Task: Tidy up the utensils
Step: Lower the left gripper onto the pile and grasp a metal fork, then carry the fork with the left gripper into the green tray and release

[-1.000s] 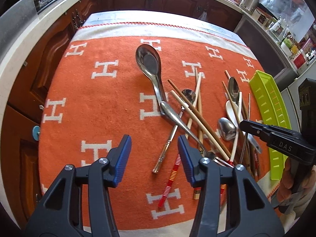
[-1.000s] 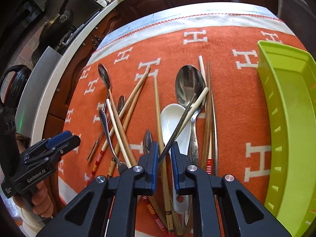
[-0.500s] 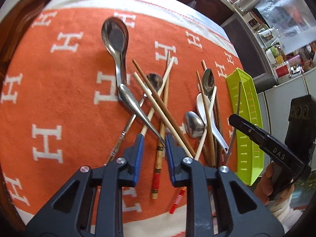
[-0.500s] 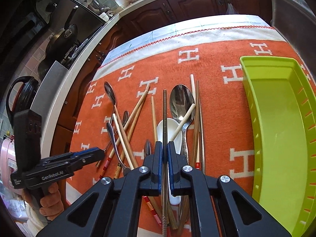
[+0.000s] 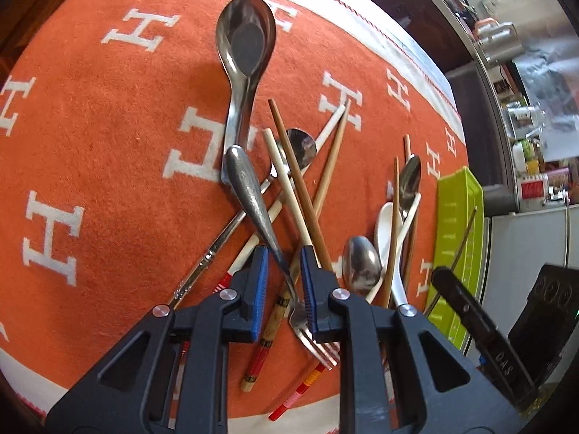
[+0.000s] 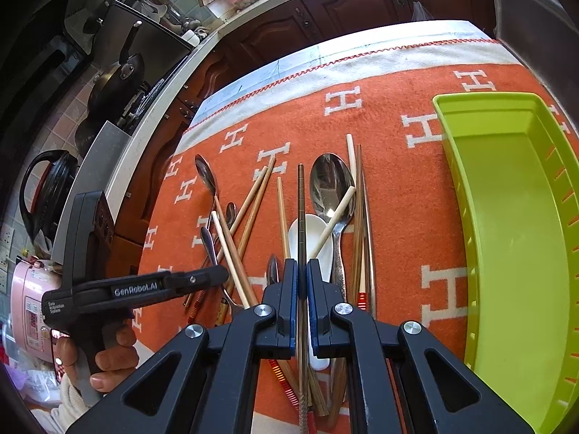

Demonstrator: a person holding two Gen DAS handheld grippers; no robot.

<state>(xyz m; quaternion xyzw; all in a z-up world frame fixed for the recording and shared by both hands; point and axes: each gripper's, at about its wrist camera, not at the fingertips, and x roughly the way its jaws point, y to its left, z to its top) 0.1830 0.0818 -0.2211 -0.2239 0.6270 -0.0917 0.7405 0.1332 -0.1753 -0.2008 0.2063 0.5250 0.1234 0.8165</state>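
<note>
The utensils lie in a loose pile on the orange blanket point(image 6: 405, 195), all to the left of the lime-green tray point(image 6: 506, 195) as the right wrist camera sees it; the tray looks empty in the part that shows.

Nearest, the left gripper point(image 5: 284, 285) has dropped onto the pile's left end and its jaws have just been closing, from wide apart a second ago to a narrow gap now. The fork point(image 5: 275, 249) runs between the blue pads, neck in the gap and tines toward the camera. The right-hand pad looks to touch the neck while the other stands a little off (so I read this as not yet a firm grip).

The right gripper point(image 6: 302, 282) is clamped on a thin metal chopstick point(image 6: 301, 209), which a second ago lay slanted across the white ceramic spoon point(image 6: 311, 238). It now stands straight out from the jaws, lifted clear of the pile, with the tray just to its right.

Farther out, beyond the fork, the large steel ladle point(image 5: 246, 39) and the crossed wooden chopsticks point(image 5: 300, 181) rest untouched, far from the tray.

Judging by this, one piece is ready to go to the tray and a second is about to be gripped; nearly all sorting remains.
</note>
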